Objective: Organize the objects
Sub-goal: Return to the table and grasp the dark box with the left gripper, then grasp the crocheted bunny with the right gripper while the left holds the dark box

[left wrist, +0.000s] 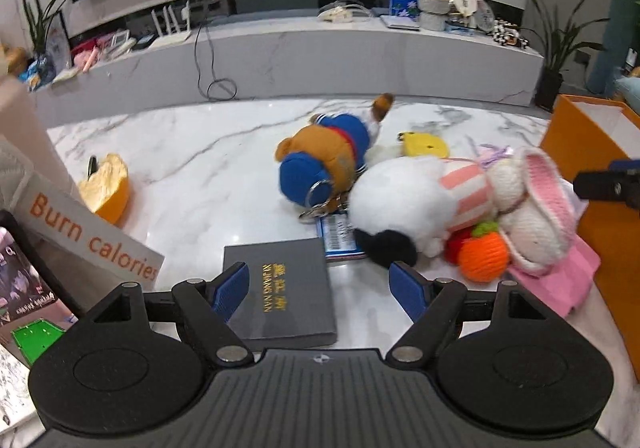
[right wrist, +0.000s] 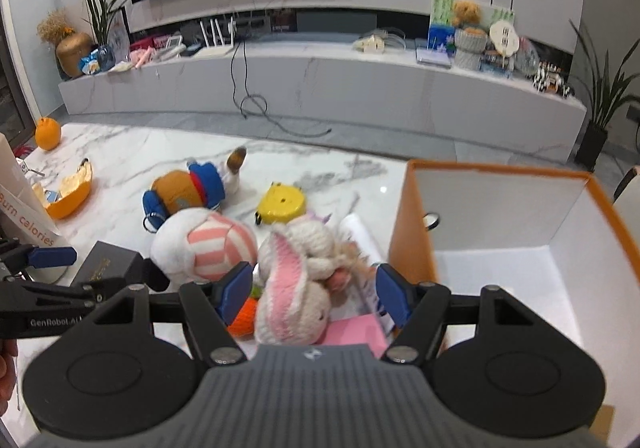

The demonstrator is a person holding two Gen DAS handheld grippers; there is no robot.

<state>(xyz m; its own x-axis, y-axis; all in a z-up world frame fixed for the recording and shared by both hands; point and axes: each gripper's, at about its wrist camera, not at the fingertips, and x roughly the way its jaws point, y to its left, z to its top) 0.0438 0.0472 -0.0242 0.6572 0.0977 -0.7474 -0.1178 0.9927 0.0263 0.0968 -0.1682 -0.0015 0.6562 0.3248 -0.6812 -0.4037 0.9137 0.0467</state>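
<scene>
Here, the right gripper (right wrist: 311, 298), jaws agape, is straddling the knitted rabbit (right wrist: 298, 288); next, closing and lifting toward the orange box (right wrist: 412, 232).

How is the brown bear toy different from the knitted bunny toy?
The brown bear wears a blue hat and blue top; the knitted bunny is cream with pink-lined ears. The bear has a metal key ring; none shows on the bunny. The bear lies farther back on the marble table; the bunny lies between the right tongs, which are open. Both are soft toys lying on their sides.
</scene>
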